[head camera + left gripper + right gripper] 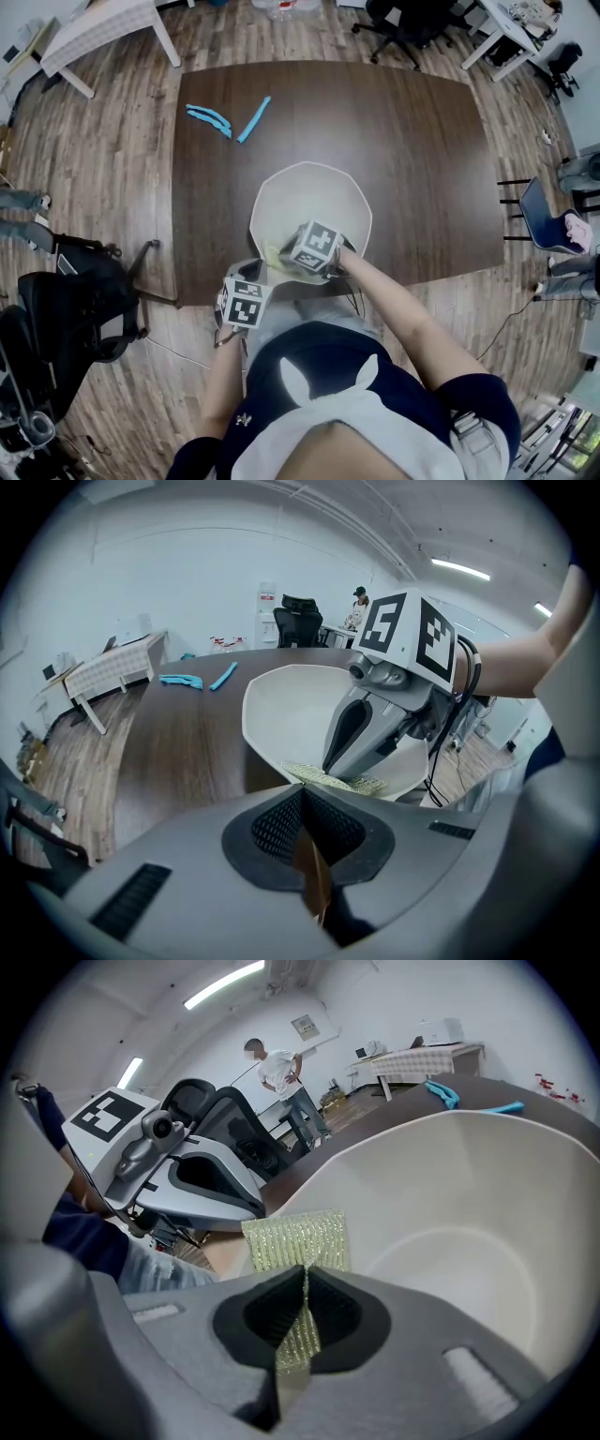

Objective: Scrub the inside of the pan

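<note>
Right claw: jaws together, clamped on a yellow-green glittery pad. The pad's free end sticks out past the jaws and lies against the pan's inner wall, just below the near rim. Left claw: jaws together, clamped on a thin brown strip; what the strip belongs to cannot be told. In the head view this claw sits at the pan's near-left rim, just beside the right claw, and both point down and away from the person. The left gripper view shows the right claw reaching over the near rim into the pan, its marker cube uppermost, with the pad under its tips. Pan: white, deep, with a faceted rim, standing upright; its inside shows no visible soil. It rests on a dark brown surface, close to the edge nearest the person. Beyond the pan, toward the far left of the surface and well apart from it, lie two light blue items: a curved one and a straight one, near each other. Past the surface's far-left corner, on the wooden floor, stands a white table. Black office chairs stand beyond the far edge. In the right gripper view a person stands in the background, well behind the pan.
</note>
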The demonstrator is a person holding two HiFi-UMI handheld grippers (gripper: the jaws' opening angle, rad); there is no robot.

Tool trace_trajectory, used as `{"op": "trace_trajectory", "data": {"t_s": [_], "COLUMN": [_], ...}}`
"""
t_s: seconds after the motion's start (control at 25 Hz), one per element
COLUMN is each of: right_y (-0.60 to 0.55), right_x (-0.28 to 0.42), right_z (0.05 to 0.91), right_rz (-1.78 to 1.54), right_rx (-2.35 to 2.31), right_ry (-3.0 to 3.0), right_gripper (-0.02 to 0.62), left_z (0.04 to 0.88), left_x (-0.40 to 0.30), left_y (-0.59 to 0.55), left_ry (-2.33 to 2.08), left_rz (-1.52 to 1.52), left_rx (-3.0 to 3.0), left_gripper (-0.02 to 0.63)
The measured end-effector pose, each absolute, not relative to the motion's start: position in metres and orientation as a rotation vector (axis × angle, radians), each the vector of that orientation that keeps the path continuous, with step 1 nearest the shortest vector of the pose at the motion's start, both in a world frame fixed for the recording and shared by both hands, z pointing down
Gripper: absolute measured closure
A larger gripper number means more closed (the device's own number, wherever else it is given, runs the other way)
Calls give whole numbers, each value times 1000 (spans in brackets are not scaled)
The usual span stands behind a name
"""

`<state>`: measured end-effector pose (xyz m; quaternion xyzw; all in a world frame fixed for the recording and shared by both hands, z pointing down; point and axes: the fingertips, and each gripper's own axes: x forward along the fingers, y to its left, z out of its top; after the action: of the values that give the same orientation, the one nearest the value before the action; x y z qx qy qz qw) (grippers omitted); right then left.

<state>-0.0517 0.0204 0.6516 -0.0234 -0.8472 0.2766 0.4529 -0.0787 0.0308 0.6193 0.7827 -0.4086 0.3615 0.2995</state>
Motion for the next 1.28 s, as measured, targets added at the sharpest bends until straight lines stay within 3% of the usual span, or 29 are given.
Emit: {"op": "trace_trajectory", "data": {"t_s": [1.28], "right_y": [-22], "right_x": [-76], "right_z": [646], "right_rz": [306], "right_rx": [167], "right_ry": [-2189], "right_gripper": [581], "left_z": [616], "left_x": [-78], "left_y": [30], "left_ry": [-1054], "left_rz": [975], "left_rx": [2059], "left_gripper": [601]}}
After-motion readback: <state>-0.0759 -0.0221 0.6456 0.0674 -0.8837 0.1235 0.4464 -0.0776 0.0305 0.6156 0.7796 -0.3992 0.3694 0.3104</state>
